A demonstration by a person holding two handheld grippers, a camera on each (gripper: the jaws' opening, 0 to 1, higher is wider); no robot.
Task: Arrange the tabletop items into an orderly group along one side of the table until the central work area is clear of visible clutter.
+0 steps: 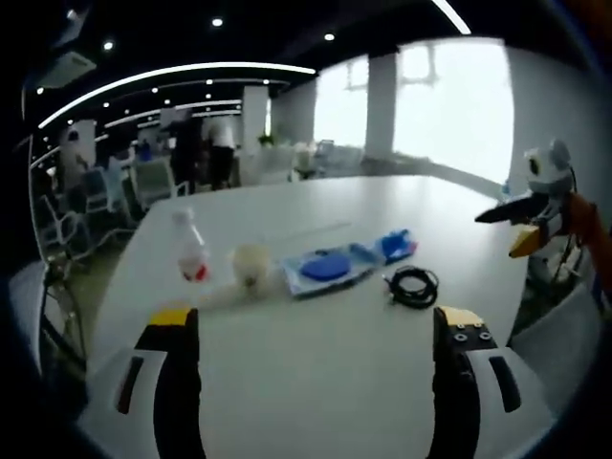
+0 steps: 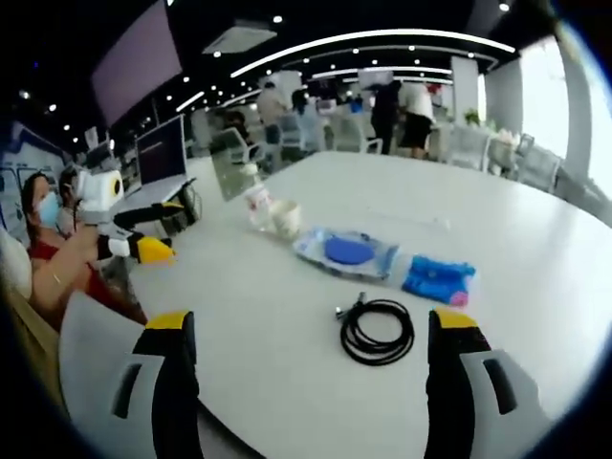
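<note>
Cable (image 2: 376, 333), black round coil, on smooth white table (image 2: 287, 344); both claws (image 1: 320, 330) (image 2: 311, 330) wide, empty.

office chairs (image 1: 143, 182), standing people (image 2: 402, 110), laptop (image 2: 163, 153)

In the left gripper view, the left gripper (image 1: 316, 330) is seen as two broad black jaws capped with yellow pads, each backed by a white shell with a dark slot, and small screw holes are dotted over the black face of one jaw just below its yellow tip. The right gripper (image 2: 312, 332) is built alike in the right gripper view (black jaws, yellow tips, pale grey-white shells with a dark oblong slot). Seen from the other side, each gripper is shown with a white body, black jaws and a yellow tip.
</note>
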